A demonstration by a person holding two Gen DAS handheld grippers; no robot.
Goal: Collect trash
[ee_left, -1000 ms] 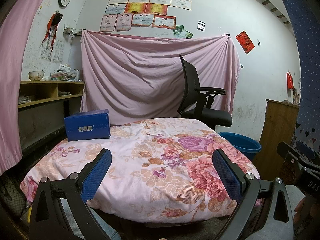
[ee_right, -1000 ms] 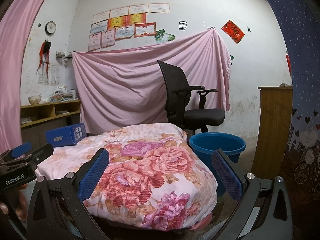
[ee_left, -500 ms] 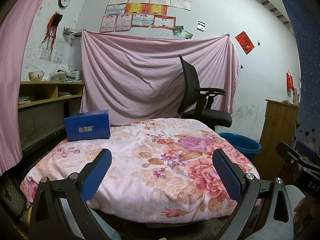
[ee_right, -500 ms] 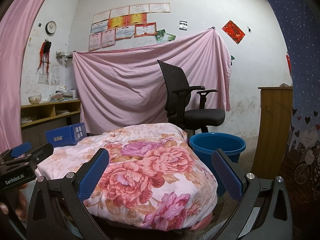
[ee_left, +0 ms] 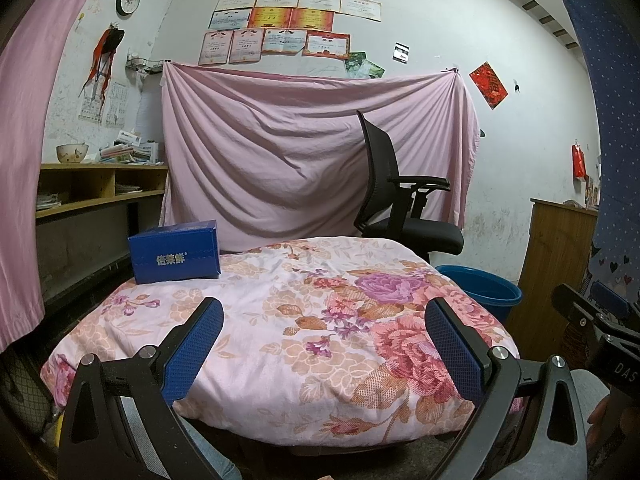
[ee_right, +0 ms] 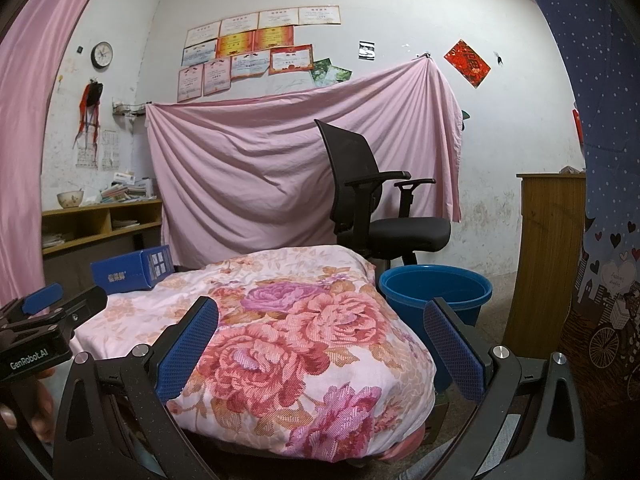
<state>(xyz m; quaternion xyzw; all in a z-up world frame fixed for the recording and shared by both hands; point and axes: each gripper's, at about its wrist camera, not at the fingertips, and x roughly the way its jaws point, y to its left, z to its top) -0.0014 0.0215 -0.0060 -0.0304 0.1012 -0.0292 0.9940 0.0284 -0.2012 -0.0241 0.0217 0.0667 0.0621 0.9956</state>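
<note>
both claws, left claw (ee_left: 324, 344) and right claw (ee_right: 320, 344), gape level before the floral cloth (ee_left: 320, 320).

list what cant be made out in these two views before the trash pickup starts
- Blue bucket: in the left wrist view the floral quilt hides its near side and inside.
- Blue box: its small label print is unreadable in the right wrist view.
- Floor under the quilt: hidden in both views by the left gripper and right gripper.
</note>
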